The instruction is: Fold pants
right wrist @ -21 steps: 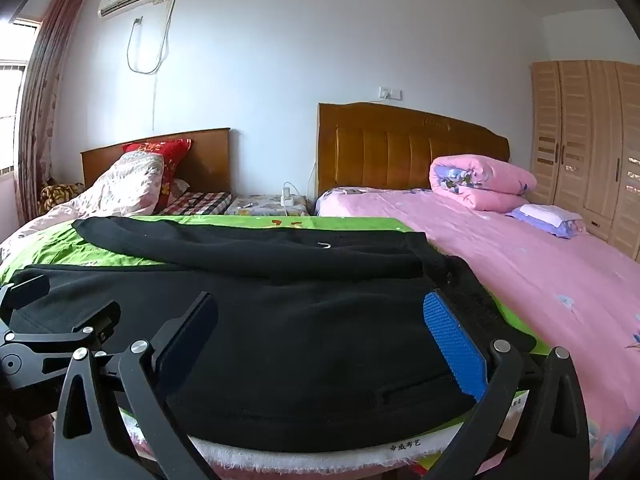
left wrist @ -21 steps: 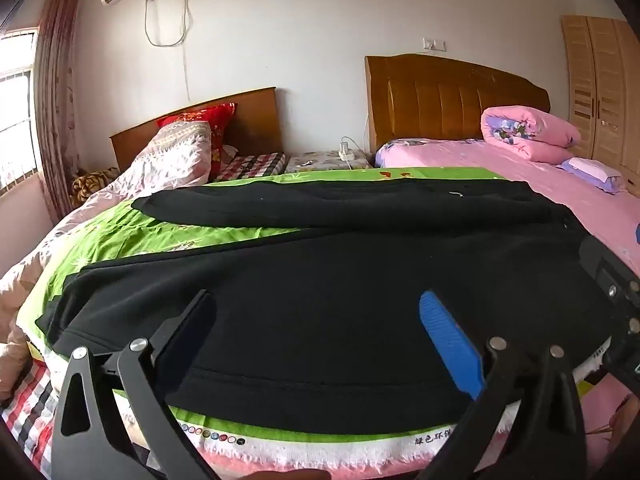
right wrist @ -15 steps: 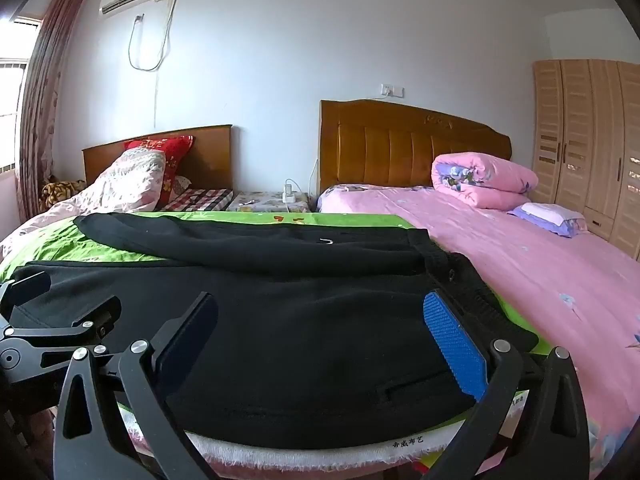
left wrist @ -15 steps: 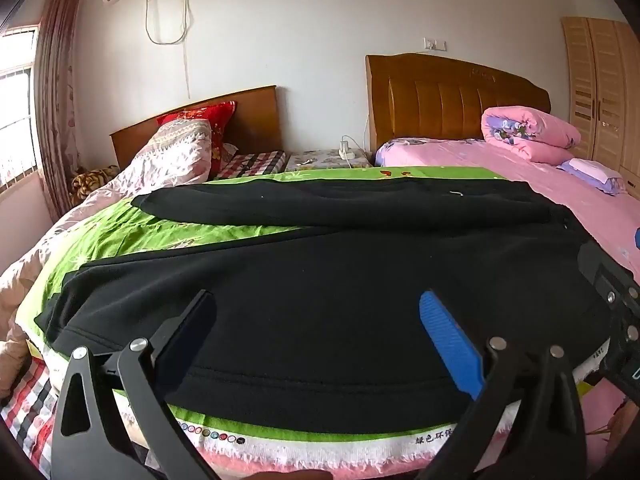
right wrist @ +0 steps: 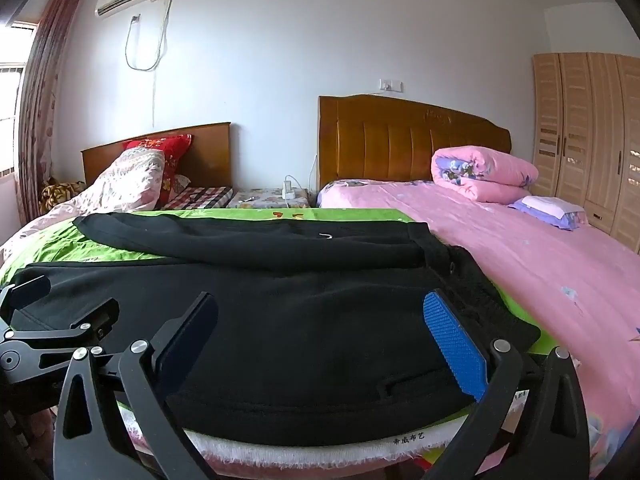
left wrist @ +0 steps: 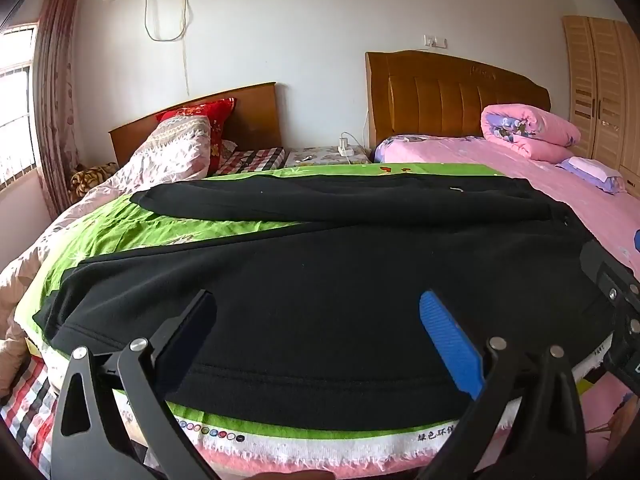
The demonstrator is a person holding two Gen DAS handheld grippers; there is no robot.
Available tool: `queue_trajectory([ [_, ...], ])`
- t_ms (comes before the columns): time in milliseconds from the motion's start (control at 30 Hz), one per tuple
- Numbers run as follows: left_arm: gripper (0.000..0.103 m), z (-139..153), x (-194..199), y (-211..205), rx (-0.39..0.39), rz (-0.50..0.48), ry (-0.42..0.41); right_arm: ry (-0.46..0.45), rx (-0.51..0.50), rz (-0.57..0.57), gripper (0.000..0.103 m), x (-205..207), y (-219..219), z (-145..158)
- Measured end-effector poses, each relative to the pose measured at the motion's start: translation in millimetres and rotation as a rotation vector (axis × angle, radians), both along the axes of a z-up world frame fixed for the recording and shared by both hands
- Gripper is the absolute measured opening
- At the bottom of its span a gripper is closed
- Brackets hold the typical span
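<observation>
Barely anything has shifted since a moment ago: both grippers hold their low hover at the near edge, and the pants have not stirred. The left gripper (left wrist: 316, 328) has its jaws wide apart over the near hem, gripping nothing; the right gripper (right wrist: 320, 332) is just as wide apart and empty, hovering over the waistband end. The left wrist view catches the far-left leg cuffs and the window (left wrist: 14, 100); the right wrist view instead shows the waistband corner and more of the wardrobe (right wrist: 588, 136). The black pants (left wrist: 320, 264) lie flat, long axis running left to right, waist to the right, the two legs splayed leftward with green showing between them. They rest on a green sheet (left wrist: 120, 232) spread across the beds, beside a pink bedspread (right wrist: 540, 264). Wooden headboards (right wrist: 412, 140) stand against the white wall.
</observation>
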State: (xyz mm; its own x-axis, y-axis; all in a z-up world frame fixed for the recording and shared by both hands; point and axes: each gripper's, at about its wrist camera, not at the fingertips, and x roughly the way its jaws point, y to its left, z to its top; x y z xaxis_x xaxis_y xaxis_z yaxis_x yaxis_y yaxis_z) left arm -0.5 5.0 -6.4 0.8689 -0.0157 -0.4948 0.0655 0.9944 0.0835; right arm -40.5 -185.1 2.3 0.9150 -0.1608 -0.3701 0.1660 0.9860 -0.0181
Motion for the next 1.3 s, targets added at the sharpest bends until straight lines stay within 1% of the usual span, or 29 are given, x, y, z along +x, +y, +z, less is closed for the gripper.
queue_trajectory([
  [367,0.102,1.8,3.6,5.0,-0.017,-0.006,0.014,0.003,0.005,-0.001,0.099,0.7,0.9,-2.1],
  [767,0.102,-0.9,4.5,6.1,-0.020,-0.006,0.025,0.018,0.016,0.000,0.099,4.4,0.6,-8.3],
  [1300,0.102,-2.5,3.1,7.2,-0.023,-0.007,0.034,0.031,0.028,0.006,0.099,5.1,-0.4,-8.3],
])
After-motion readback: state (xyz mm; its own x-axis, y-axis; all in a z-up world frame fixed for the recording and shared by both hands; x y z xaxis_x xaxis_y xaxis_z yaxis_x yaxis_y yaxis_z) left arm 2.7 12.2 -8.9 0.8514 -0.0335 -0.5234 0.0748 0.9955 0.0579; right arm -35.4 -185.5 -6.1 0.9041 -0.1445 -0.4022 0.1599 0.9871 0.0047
